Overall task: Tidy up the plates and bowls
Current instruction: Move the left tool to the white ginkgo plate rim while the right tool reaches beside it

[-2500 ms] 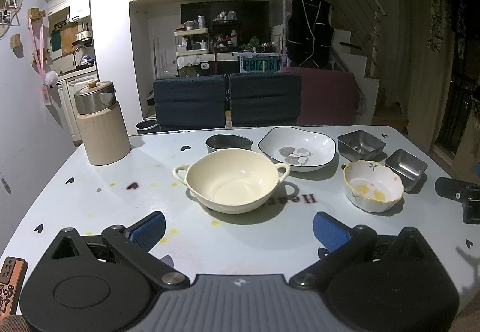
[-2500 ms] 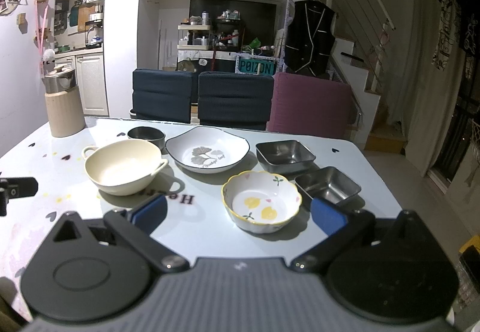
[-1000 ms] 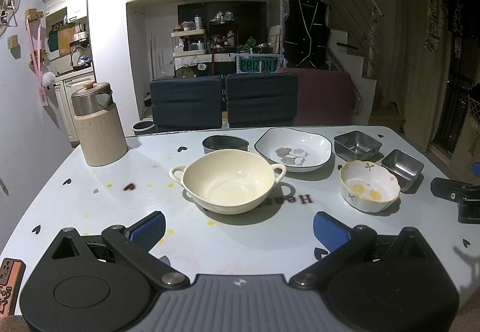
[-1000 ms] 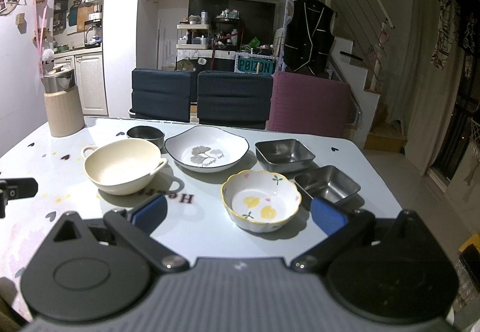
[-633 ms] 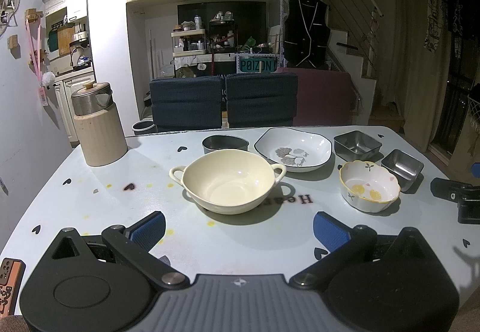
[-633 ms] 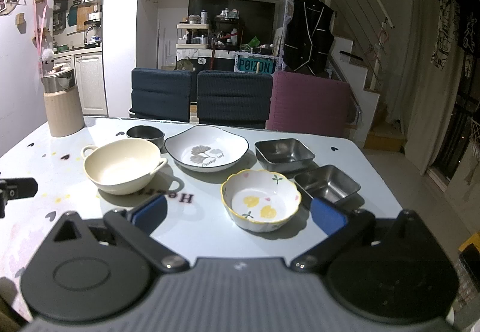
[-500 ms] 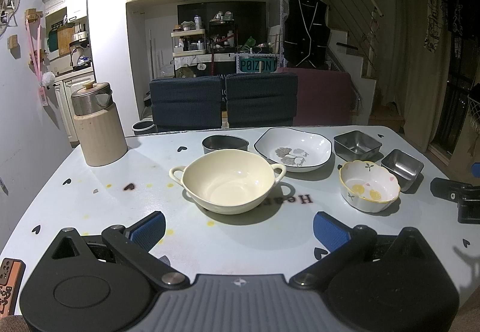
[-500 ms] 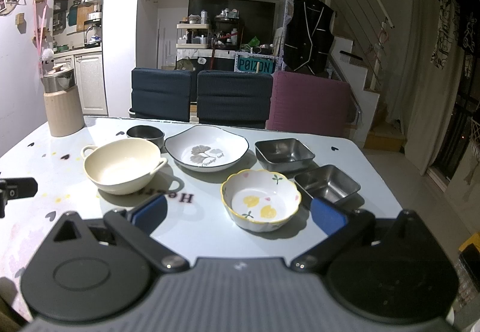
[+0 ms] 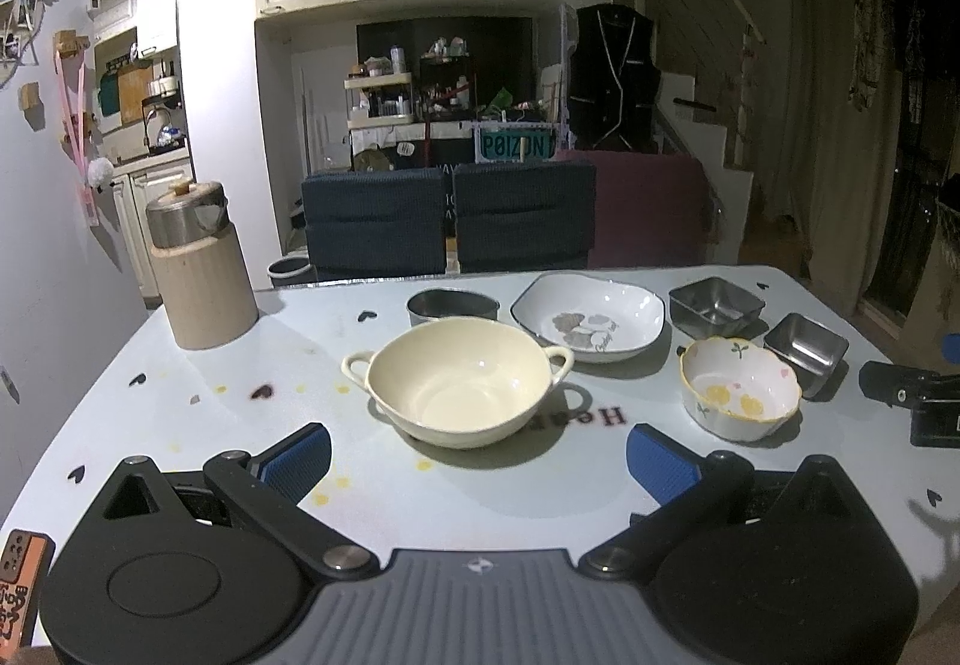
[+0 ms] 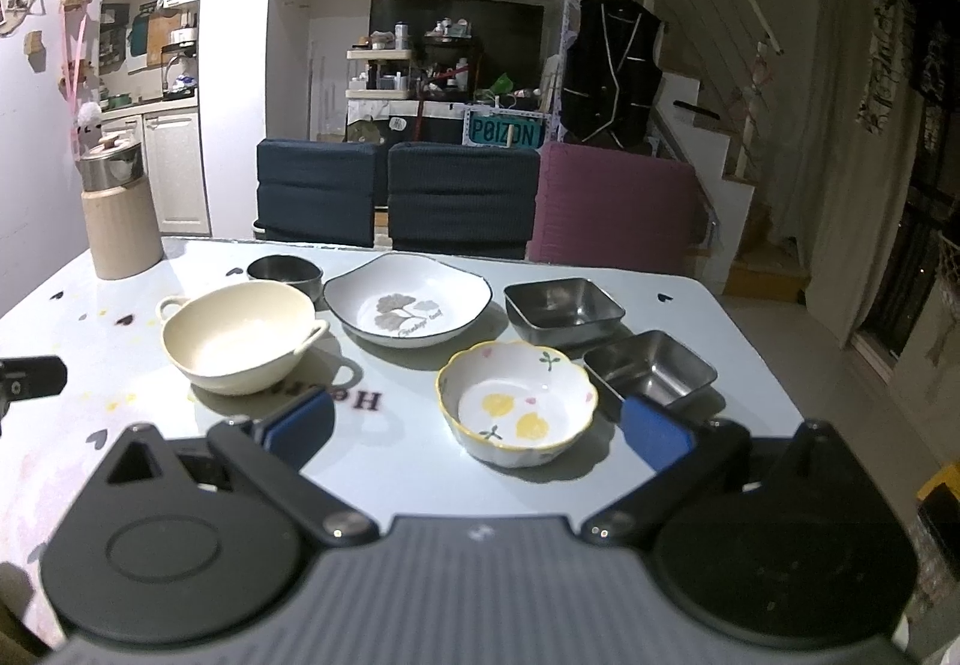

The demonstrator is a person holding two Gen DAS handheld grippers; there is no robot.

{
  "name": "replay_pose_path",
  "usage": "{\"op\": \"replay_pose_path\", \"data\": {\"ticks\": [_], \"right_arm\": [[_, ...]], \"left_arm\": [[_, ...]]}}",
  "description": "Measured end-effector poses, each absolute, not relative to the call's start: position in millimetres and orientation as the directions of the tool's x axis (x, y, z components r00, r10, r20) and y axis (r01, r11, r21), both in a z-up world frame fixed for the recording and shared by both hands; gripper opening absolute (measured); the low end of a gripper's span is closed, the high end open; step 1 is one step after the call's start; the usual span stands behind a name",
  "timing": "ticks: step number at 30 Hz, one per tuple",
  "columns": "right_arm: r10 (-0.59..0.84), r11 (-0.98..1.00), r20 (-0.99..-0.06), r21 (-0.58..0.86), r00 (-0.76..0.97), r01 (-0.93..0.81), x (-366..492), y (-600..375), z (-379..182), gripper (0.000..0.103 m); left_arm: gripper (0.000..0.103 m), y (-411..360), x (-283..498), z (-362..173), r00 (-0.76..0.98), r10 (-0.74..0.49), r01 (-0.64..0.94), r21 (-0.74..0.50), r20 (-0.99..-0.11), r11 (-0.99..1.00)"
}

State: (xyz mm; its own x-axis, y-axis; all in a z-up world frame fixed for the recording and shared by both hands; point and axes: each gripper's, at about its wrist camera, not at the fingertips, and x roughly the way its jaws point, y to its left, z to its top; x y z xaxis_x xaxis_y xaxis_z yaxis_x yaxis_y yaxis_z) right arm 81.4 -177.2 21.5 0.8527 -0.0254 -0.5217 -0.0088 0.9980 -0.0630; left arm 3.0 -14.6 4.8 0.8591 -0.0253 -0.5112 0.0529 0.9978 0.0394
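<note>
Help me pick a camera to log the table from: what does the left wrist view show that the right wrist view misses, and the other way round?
Only the left wrist view shows the orange-and-black object at the near left edge and the right gripper's side. Only the right wrist view shows the yellow item on the floor and the left gripper's tip. Both show the cream two-handled bowl, round metal bowl, leaf-print plate, lemon-print bowl, two square steel dishes, and canister. Each camera's own gripper is open and empty.

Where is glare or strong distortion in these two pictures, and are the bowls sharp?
Left wrist view: a ceiling light glares at top, edges bend and darken, the cream bowl is sharp. Right wrist view: glare washes the upper left corner, the lemon-pattern bowl is sharp.
</note>
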Motion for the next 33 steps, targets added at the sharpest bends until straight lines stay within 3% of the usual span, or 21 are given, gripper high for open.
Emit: {"op": "replay_pose_path", "data": {"ticks": [9,21,33], "right_arm": [[-0.029,1.000,-0.490,-0.023,0.871,0.021,90.5,-182.5,26.3,0.103],[-0.023,0.998,-0.389,0.041,0.921,0.042,115.2,-185.9,34.4,0.103],[-0.025,0.994,-0.383,0.093,0.923,0.065,157.6,-192.2,35.5,0.103]], "left_arm": [[0.103,-9.5,13.1,22.1,0.885,-0.049,0.062,0.013,-0.463,0.998],[0.103,-20.2,49.8,42.3,0.924,-0.098,0.142,0.094,-0.370,0.985],[0.103,-21.9,115.9,51.0,0.933,-0.157,0.202,0.110,-0.324,0.973]]}}
